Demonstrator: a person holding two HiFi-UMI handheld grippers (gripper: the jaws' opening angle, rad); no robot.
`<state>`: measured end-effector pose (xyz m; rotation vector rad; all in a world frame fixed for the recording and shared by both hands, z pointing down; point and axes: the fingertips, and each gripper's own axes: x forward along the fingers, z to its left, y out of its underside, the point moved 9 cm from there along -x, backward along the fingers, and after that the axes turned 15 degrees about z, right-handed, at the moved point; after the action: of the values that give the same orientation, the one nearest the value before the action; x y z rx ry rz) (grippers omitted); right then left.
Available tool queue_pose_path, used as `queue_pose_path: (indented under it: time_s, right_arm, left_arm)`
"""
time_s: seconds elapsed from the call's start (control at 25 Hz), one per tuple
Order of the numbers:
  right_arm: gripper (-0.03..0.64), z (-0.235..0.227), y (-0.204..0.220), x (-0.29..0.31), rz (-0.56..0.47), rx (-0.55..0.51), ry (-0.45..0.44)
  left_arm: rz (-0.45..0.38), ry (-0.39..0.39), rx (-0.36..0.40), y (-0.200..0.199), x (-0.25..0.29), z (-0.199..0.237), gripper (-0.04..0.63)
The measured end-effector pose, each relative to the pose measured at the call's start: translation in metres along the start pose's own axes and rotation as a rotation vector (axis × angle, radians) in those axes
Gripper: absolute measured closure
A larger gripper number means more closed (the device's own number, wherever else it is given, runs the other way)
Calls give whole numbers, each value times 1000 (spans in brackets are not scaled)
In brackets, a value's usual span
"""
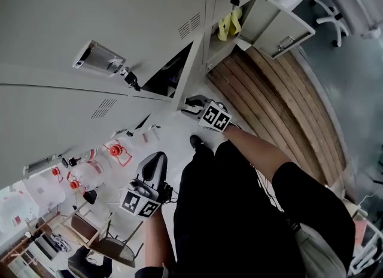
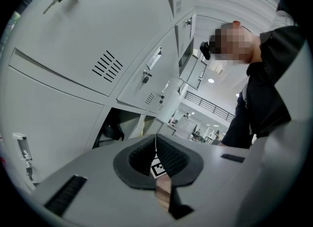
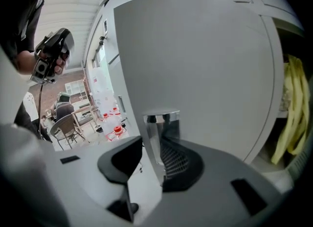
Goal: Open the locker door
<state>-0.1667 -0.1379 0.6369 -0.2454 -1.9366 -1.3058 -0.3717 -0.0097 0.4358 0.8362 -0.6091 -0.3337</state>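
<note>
Right claw [image 3: 154,157] tight on locker door [image 3: 195,64]; yellow cloth [image 3: 289,113] in locker [image 1: 214,48]; left claw [image 2: 156,145] closed.

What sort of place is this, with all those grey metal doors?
Most likely a locker or changing area. It has rows of grey metal lockers with vent slots, keys hanging in a lock, one locker door swung open, and a slatted wooden platform in front of them.
</note>
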Motion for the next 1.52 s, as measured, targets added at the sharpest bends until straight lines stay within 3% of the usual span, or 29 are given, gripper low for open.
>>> queue_pose_path:
  time_s: [1.32, 1.52]
  right_arm:
    - [492, -34, 78, -88, 64, -179, -193]
    - [492, -43, 93, -98, 71, -201, -190]
  left_arm:
    - [-94, -78, -52, 27, 86, -104, 578]
    - [-102, -83, -52, 31, 95, -119, 577]
